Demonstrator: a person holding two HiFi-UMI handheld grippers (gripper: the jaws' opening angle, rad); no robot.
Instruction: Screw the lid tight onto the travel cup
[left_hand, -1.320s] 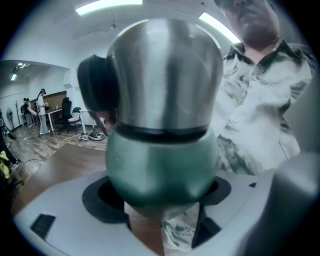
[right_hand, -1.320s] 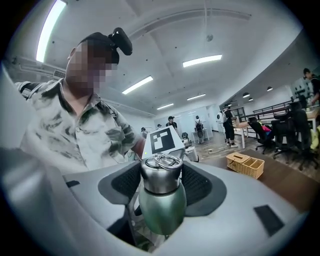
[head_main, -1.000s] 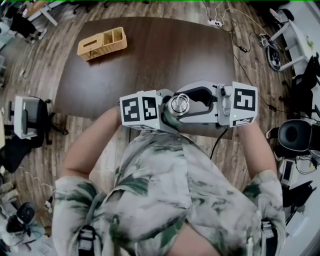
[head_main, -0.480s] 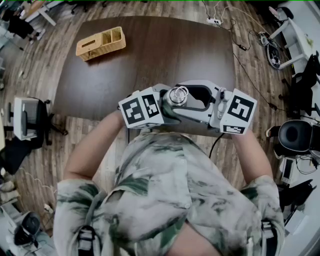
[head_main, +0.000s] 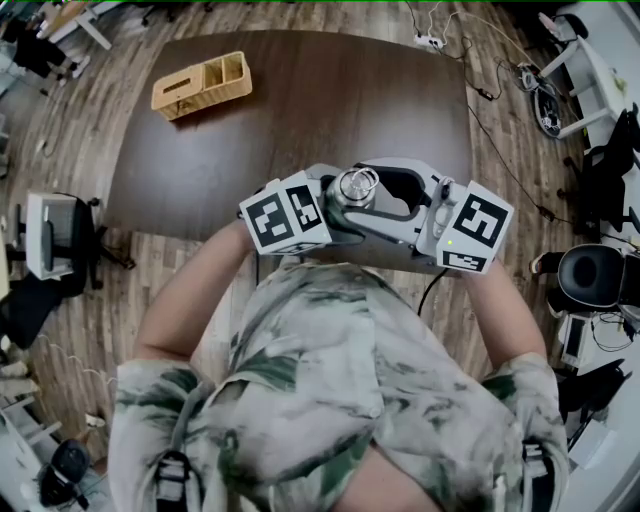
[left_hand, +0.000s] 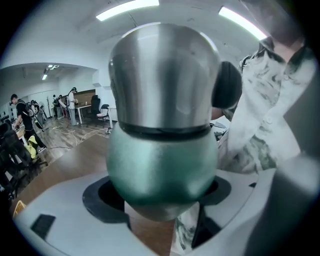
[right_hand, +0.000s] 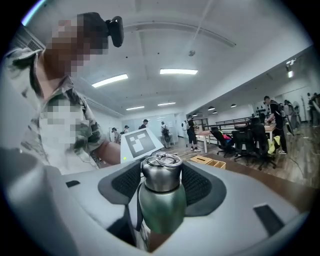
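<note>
Dark brown table (head_main: 300, 120) stretched away from the person over a plank floor, its near edge lying just under the two grippers and most of its top bare. One wicker box (head_main: 201, 85) with open compartments sat well apart near the far left corner. One office chair (head_main: 60, 235) stood off the table's left side and another (head_main: 590, 270) off the right, each leaving floor between itself and the table edge. One travel cup (right_hand: 161, 205) was held off the surface over the near edge, close to the person's patterned shirt (head_main: 330, 380), roughly upright. Its rounded body was matte green, and a black seam separated it from the single brushed steel lid (right_hand: 161, 175), which carried a small metal ring (right_hand: 167, 160) on top. The left gripper (left_hand: 162, 200) was clamped around the green body low down. The right gripper (right_hand: 161, 182) came in from the opposite side, jaws spread wide, with its two black ribbed pads (right_hand: 125, 182) set against the sides of the lid.
</note>
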